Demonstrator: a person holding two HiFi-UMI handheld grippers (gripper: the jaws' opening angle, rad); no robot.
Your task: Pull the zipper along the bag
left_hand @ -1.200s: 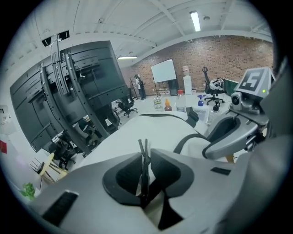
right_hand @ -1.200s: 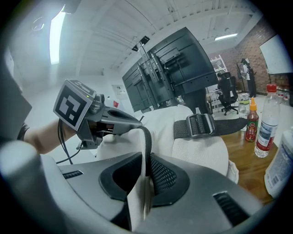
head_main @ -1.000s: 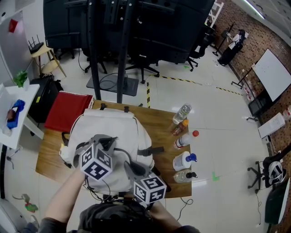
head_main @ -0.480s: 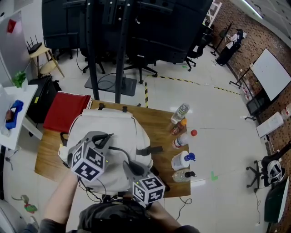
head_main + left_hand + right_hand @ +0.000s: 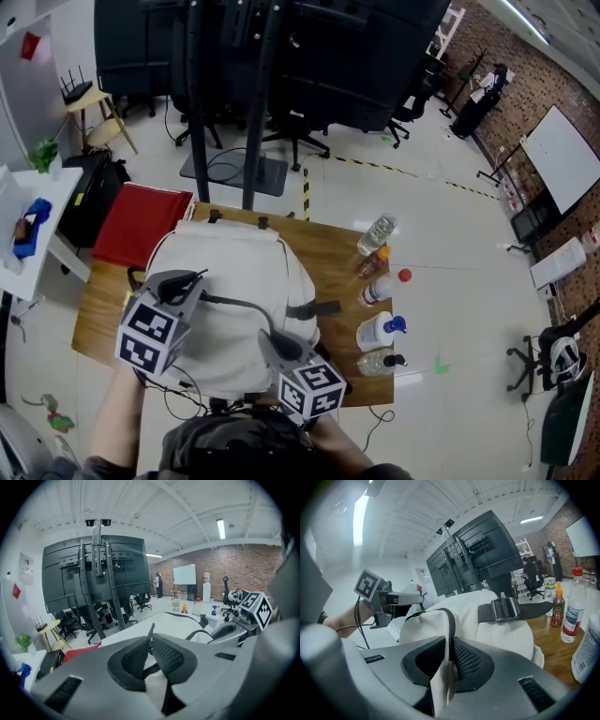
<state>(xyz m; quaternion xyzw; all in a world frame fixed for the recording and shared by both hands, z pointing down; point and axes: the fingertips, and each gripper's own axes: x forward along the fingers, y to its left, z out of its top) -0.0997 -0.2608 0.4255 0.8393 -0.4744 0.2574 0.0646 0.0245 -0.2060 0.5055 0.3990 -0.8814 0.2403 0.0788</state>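
A white backpack lies on the wooden table. My left gripper is at the bag's left side, shut on a thin dark zipper pull that sticks up between its pads. My right gripper is at the bag's near edge. It is shut on a fold of white bag fabric with black zipper edging. A dark zipper line curves across the bag between the two grippers. In the right gripper view the left gripper shows beyond the bag's top.
Several bottles and a spray bottle stand along the table's right edge. A black strap with a buckle crosses the bag. A red mat lies off the table's left side. Black stand poles rise behind the table.
My left gripper has moved left and toward me along the bag with the zipper pull in it. The right gripper has stayed in place on the bag's edge.
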